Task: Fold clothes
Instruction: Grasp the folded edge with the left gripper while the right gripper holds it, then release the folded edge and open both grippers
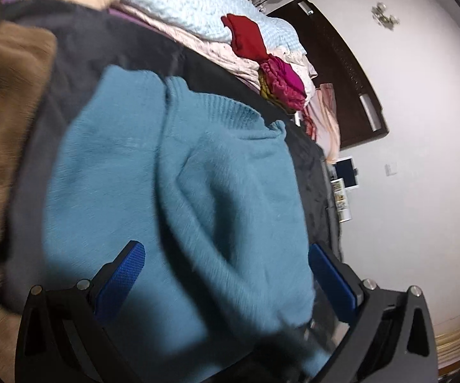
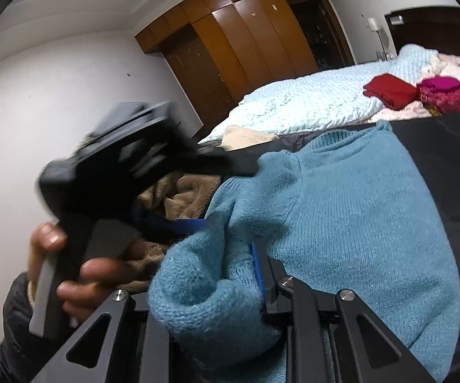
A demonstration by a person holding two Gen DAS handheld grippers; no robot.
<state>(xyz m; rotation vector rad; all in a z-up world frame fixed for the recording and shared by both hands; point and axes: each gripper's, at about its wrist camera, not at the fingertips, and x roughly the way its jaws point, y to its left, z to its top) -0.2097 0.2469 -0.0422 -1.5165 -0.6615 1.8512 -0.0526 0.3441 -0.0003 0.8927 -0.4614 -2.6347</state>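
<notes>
A teal knit sweater [image 1: 172, 172] lies on a dark grey blanket [image 1: 102, 41] on the bed. My left gripper [image 1: 226, 268] is open, its blue pads wide apart over the sweater's lower part. In the right wrist view the sweater [image 2: 341, 210] fills the middle. My right gripper [image 2: 217, 274] is shut on a bunched fold of the sweater, likely a sleeve [image 2: 204, 290]; only its right blue pad [image 2: 258, 268] shows. The left gripper [image 2: 182, 191] appears there, blurred, in a hand, at the sweater's left edge.
A brown fleece [image 1: 3, 121] lies left of the sweater. A light blue quilt [image 2: 310, 99], a red garment [image 2: 389, 91] and a magenta knit [image 2: 444, 94] lie further up the bed. A dark headboard [image 1: 341, 63] and a wooden wardrobe [image 2: 236, 41] stand against white walls.
</notes>
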